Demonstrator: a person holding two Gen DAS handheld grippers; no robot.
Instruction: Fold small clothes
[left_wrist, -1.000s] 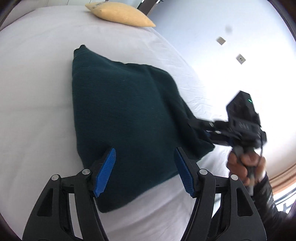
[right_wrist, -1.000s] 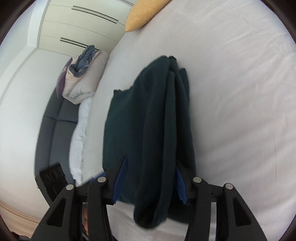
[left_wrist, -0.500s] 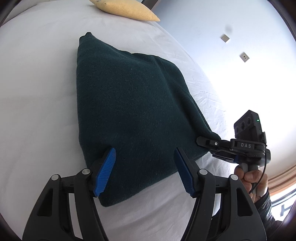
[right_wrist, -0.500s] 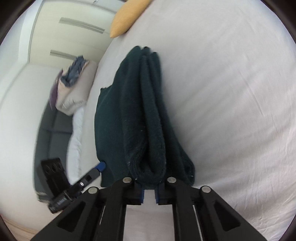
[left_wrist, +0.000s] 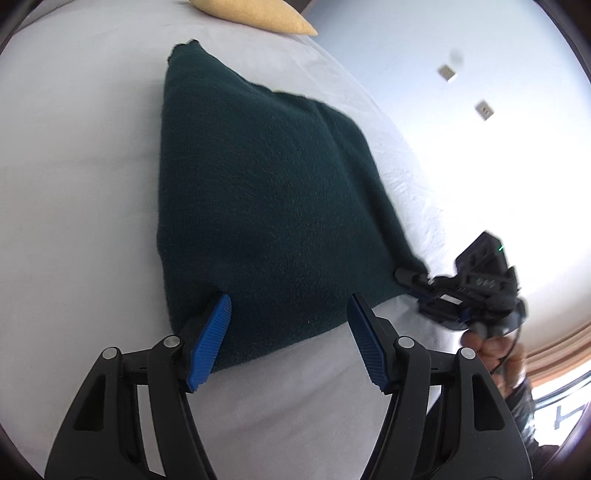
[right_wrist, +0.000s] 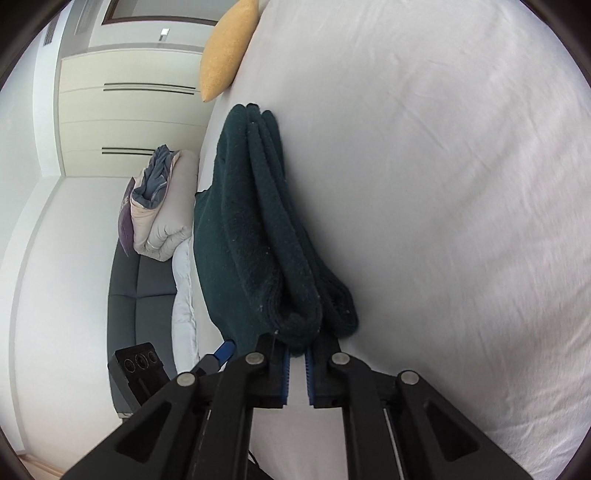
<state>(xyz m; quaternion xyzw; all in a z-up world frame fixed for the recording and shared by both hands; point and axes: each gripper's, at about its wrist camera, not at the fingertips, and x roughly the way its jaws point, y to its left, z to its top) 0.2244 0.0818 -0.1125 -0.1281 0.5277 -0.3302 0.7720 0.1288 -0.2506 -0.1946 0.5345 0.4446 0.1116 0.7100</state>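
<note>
Looking along the left hand-held gripper (left_wrist: 290, 338), we see its two blue pads (left_wrist: 208, 341) spread wide apart with nothing between them, poised over the near edge of the dark green garment (left_wrist: 266, 206). The garment lies folded on the white bed (left_wrist: 74, 147), its far corner pointing toward a yellow pillow (left_wrist: 255, 16) at the head of the bed. Its near right corner runs out to the right hand-held gripper (left_wrist: 410, 278), which we see from the side in this view, with the person's hand (left_wrist: 495, 350) wrapped around its handle.

From the right wrist view, we see the right hand-held gripper (right_wrist: 297, 363) clamped on the garment (right_wrist: 255, 229): its pads are drawn close together and a thick roll of stacked folds is pinched at their tips. The folded layers run away from the jaws in parallel ridges across the bed (right_wrist: 443, 184) toward the pillow (right_wrist: 225, 51). At the lower left of this view a blue pad tip of the left hand-held gripper (right_wrist: 221, 350) shows beside the garment's edge. Beyond the bed stands a grey sofa (right_wrist: 140, 291) carrying a pile of bedding (right_wrist: 159, 206), with pale wardrobe doors (right_wrist: 129, 110) behind it.
</note>
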